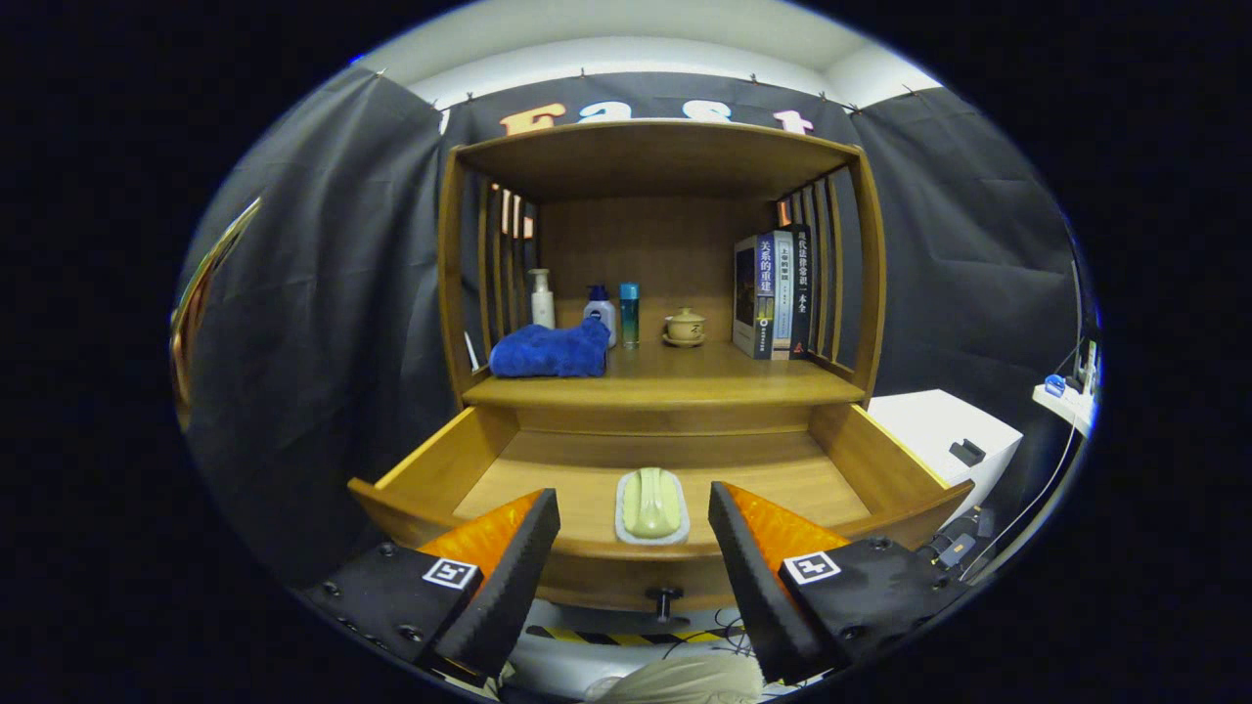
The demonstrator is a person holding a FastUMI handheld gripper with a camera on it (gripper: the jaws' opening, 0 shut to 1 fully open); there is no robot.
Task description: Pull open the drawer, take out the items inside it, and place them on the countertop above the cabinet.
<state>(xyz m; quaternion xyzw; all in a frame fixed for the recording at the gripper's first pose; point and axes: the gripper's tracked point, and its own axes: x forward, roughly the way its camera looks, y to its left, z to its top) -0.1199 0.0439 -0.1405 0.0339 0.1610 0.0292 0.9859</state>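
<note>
One pale green, perhaps soap-like item (651, 503) in the pulled-out drawer (430, 469), beyond the released hand-held gripper (634, 548).

Beside the small lidded pot (685, 326) on the shelf stand a teal can (629, 313), a blue-capped bottle (600, 311), a white pump bottle (541, 298), with a blue towel (550, 352) in front and upright books (773, 293) on its other side.

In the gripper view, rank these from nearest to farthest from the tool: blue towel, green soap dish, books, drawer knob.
The tool is open.
1. Drawer knob: between the fingers, on the drawer front.
2. Green soap dish: just ahead, inside the open drawer.
3. Blue towel: countertop, left.
4. Books: countertop, right, slightly farther back.
</note>
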